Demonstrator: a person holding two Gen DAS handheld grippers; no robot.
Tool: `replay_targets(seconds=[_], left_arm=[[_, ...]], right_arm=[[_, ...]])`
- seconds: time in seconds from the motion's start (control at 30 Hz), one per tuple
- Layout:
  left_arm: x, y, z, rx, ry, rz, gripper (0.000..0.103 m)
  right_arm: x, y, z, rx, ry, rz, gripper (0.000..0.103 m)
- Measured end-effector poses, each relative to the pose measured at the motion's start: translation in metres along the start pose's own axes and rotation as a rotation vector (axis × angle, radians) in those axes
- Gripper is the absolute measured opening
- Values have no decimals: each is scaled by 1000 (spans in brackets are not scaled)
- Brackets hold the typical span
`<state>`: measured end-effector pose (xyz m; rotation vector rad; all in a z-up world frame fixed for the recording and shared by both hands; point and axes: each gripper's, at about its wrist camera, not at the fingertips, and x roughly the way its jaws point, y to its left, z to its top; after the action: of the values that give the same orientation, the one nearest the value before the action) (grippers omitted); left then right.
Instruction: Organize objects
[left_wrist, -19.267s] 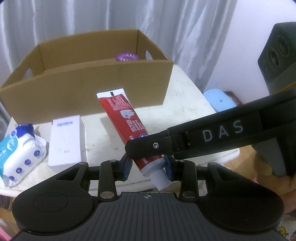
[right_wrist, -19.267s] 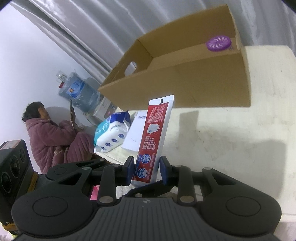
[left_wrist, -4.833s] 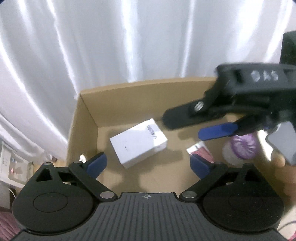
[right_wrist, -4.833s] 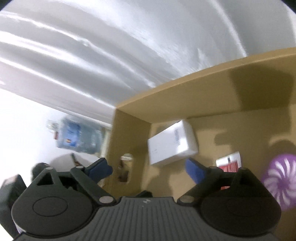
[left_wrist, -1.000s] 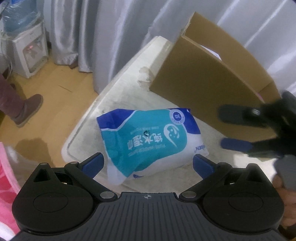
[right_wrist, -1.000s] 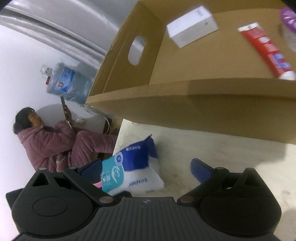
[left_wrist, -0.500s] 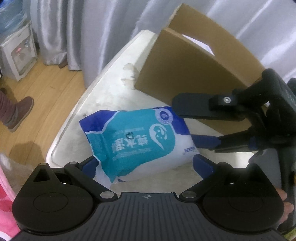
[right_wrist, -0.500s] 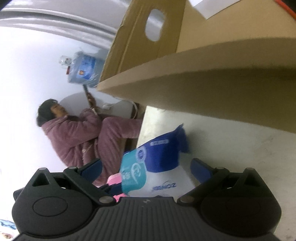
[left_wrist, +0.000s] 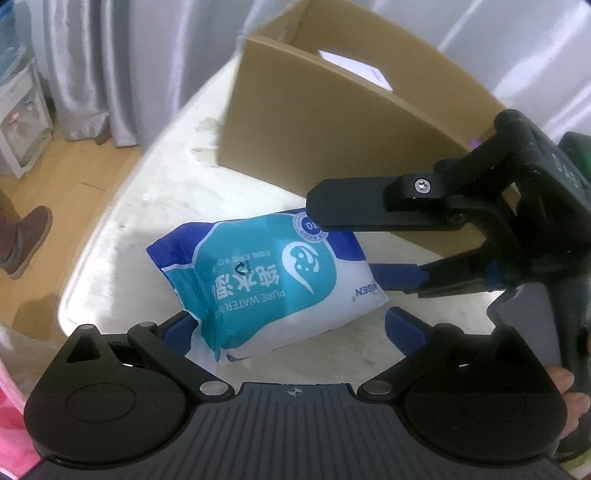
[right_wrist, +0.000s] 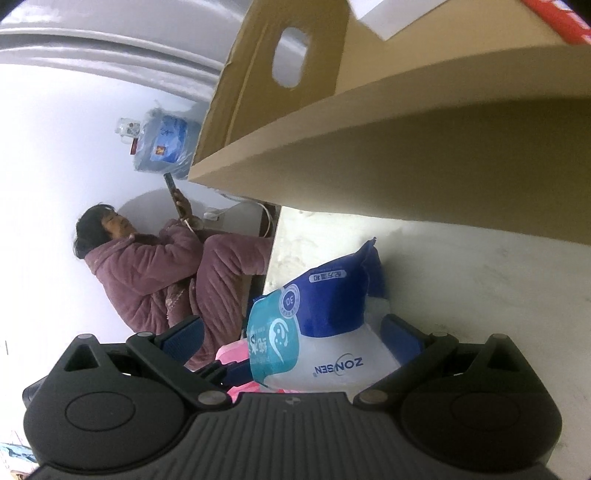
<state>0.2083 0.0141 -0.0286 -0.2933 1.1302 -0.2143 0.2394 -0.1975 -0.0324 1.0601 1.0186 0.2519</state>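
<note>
Straddling the wipes pack (left_wrist: 266, 280) on the surface (left_wrist: 155, 206) beside the box (left_wrist: 332, 122), both hand-held grippers, left (left_wrist: 291, 325) and right (right_wrist: 291, 332), gape wide; soft pack may squirm out if pinched off-centre.

Grey curtains (left_wrist: 110, 55) hang behind the white bench (left_wrist: 140, 206); wooden floor (left_wrist: 55, 184), a water dispenser (left_wrist: 18, 122) at left.

wipes pack (left_wrist: 266, 280) between open jaws, cardboard box (left_wrist: 332, 129) behind
</note>
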Motion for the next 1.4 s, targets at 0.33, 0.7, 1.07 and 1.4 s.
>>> replay_targets(seconds=[0.33, 0.7, 1.07, 1.4], left_arm=[[4, -39, -15, 86, 43, -30, 103], [11, -88, -29, 199, 84, -40, 103], [11, -125, -48, 295, 109, -56, 103], [0, -149, -52, 401, 83, -7, 103]], right_arm=[[-39, -20, -19, 85, -65, -5, 103], [-79, -45, -42, 129, -154, -22, 103], [-112, -71, -68, 179, -236, 3, 103], [-129, -78, -78, 188, -289, 14, 103]])
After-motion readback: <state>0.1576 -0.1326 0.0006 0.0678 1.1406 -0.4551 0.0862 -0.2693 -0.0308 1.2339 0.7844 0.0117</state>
